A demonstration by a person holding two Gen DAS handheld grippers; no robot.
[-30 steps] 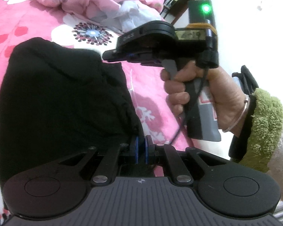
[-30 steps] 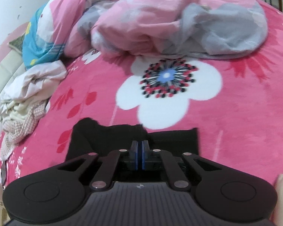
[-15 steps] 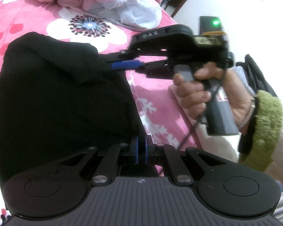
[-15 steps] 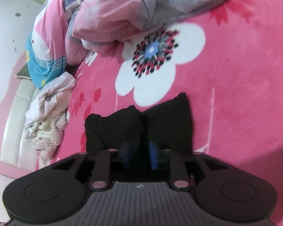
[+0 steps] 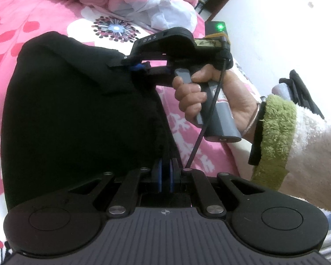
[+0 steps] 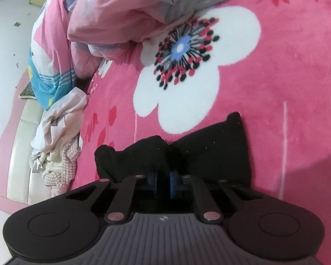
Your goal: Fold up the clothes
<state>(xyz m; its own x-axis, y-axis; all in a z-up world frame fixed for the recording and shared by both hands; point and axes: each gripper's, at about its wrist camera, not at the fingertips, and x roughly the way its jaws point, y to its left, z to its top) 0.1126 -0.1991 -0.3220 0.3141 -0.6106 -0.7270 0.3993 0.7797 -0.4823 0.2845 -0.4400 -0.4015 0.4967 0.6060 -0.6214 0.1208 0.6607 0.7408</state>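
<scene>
1 bed (image 6: 286, 88) fills both views, under 1 pink blanket printed with white flowers. 1 rumpled pink and grey quilt (image 6: 125, 11) lies at its far end, and 1 small heap of pale clothes (image 6: 55, 137) sits at the bed's edge. 1 black garment (image 5: 77, 114) lies spread on the blanket, its near and far edges lifted. 2 tongs grip it: the left tongs (image 5: 165, 174) are clenched on the near edge, and the right tongs (image 5: 139, 67), held by 1 hand (image 5: 200, 95) in a green-cuffed sleeve, are closing with a fold of black cloth between the blue pads. 1 green lamp glows on the right handle.

Against half a second ago, the right tongs' pads have drawn together on the cloth. The bunch of cloth in the right view looks wider now.
</scene>
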